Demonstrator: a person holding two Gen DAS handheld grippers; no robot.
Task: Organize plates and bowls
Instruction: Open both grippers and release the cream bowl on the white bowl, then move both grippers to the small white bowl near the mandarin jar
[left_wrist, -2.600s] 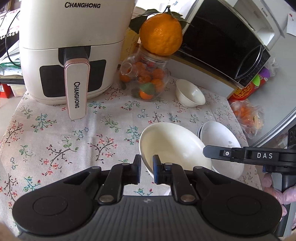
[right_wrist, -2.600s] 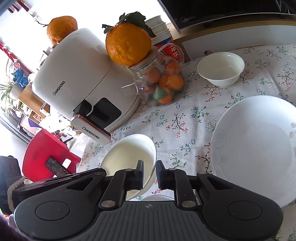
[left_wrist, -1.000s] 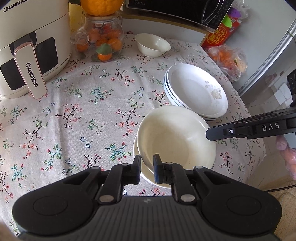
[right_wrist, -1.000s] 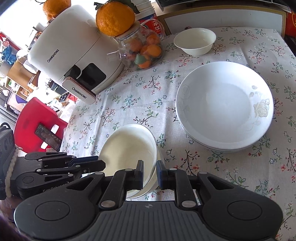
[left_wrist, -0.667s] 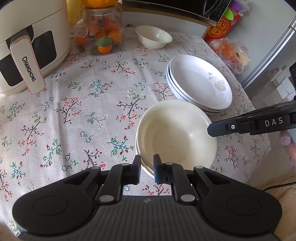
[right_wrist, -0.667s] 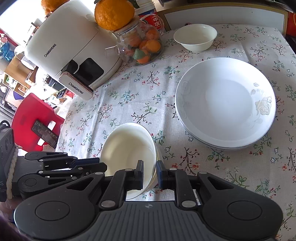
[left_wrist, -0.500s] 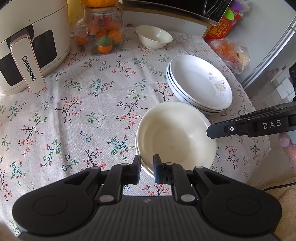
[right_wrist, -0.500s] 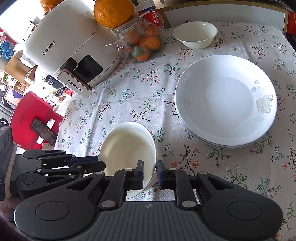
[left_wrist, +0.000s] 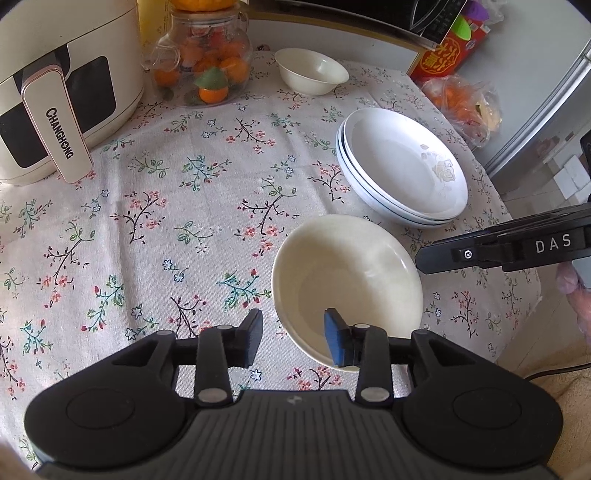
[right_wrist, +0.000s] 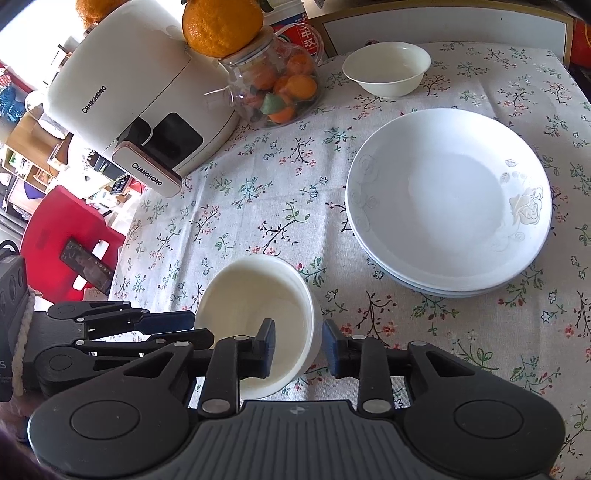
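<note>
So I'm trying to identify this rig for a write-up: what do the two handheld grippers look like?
Both are matte black plastic. The left gripper and right gripper each have a ribbed body, two round side discs, linkage arms with silver pivots, and blue-faced pads. The right one's side reads "DAS" in white.

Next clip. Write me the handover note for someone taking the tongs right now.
Left tongs: opening, pads off, near rim of the cream bowl between them.
Right tongs: opening, pads off, straddling the same bowl's opposite rim.
Cream bowl sits on the tablecloth beside the plate stack; whether another bowl lies under it cannot be told.
Small bowl stands alone at the back by the fruit jar.
Done: plates stacked, cream bowl set down.
Left: back both tongs off, fetch the small bowl and probably nest it.
</note>
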